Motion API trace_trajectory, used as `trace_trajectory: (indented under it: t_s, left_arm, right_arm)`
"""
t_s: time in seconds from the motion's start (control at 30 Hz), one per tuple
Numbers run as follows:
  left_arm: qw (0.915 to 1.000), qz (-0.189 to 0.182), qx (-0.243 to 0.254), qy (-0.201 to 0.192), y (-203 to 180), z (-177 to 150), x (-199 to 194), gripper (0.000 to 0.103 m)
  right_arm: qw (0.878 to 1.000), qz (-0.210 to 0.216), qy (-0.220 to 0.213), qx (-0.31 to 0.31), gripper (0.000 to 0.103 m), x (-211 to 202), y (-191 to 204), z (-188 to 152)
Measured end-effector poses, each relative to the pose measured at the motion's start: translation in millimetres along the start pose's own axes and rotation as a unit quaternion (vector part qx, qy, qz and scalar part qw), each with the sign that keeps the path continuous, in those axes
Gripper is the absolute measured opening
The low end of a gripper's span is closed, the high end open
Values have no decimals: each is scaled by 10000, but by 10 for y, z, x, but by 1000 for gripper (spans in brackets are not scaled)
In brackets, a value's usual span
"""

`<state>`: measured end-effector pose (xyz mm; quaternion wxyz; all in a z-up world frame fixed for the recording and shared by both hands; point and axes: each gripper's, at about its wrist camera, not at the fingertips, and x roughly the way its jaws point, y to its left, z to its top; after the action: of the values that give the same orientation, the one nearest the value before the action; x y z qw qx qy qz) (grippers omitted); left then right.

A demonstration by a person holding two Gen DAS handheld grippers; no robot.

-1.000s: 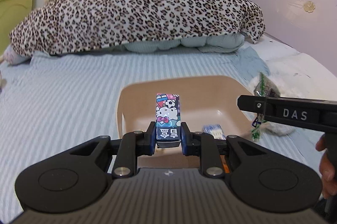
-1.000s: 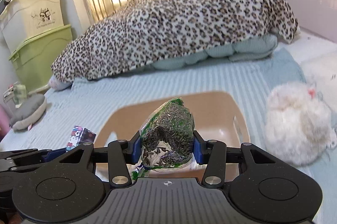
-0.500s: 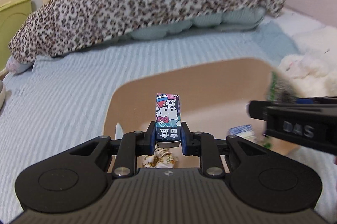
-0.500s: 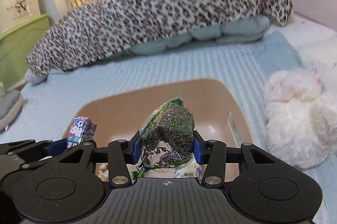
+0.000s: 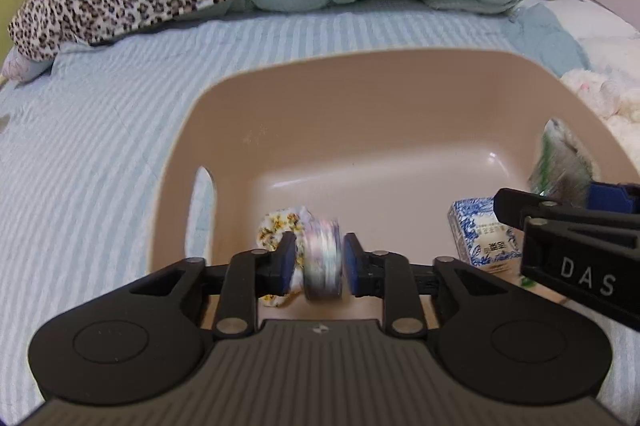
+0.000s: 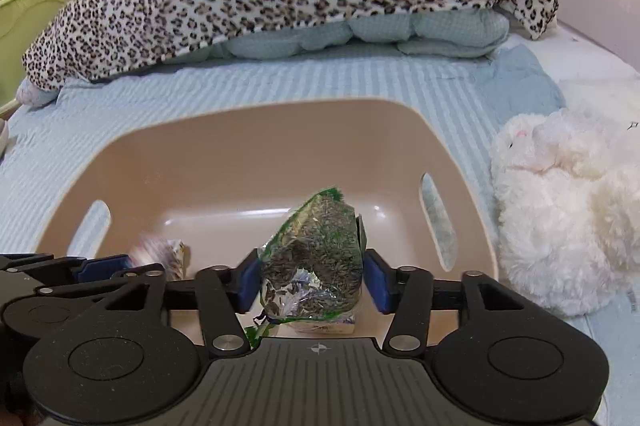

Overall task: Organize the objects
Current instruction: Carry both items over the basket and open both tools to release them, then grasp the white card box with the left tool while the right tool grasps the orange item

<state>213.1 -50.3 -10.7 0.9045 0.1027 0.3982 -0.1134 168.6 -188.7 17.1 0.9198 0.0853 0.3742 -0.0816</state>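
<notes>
Both grippers opened in the last half second. Left gripper: jaws parted a little, cartoon box blurred and dropping between them, no longer clamped. Right gripper: pads now clear of the seed bag, gaps on both sides. Both items sit over the near edge of the tan basket, so both drops should land inside. Box is a colourful smear; bag is clear plastic, green trim, dark seeds. Blue-white carton and floral cloth already lie in the basket.
</notes>
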Motion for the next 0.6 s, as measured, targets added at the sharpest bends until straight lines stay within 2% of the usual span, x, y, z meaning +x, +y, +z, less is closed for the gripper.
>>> trace_trajectory:
  t_s: [0.03,0.07,0.1,0.2,0.37,0.43,0.6]
  left_arm:
    - [10000,53,26,-64,0,14,-57,49]
    - [9998,94,34,-147,-8,32,-128,64]
    - [9996,144,21,-243,0,43,-201,70]
    - [9993,139,-51,-346,42,66,-379,71]
    - [9992,104,-68,-367,79,26,-597,72]
    - [9992,136,-53,-377,89,-21,-664,72]
    - [9994,54,-150,-305,150,-175,-764,73]
  right_arm:
    - [10000,-11,-58,-2,66,-44,-3,7]
    - [9999,-3,-122,-18,68,-92,-8,13]
    - [9998,-17,-188,-33,71,-155,-13,13]
    - [9995,-62,-309,-52,79,-318,-54,9]
    - [9996,-52,-276,-45,81,-540,-115,-42]
    - [9996,-58,-262,-114,86,-623,-111,-90]
    - [9994,-115,-191,-270,88,-752,-106,-245]
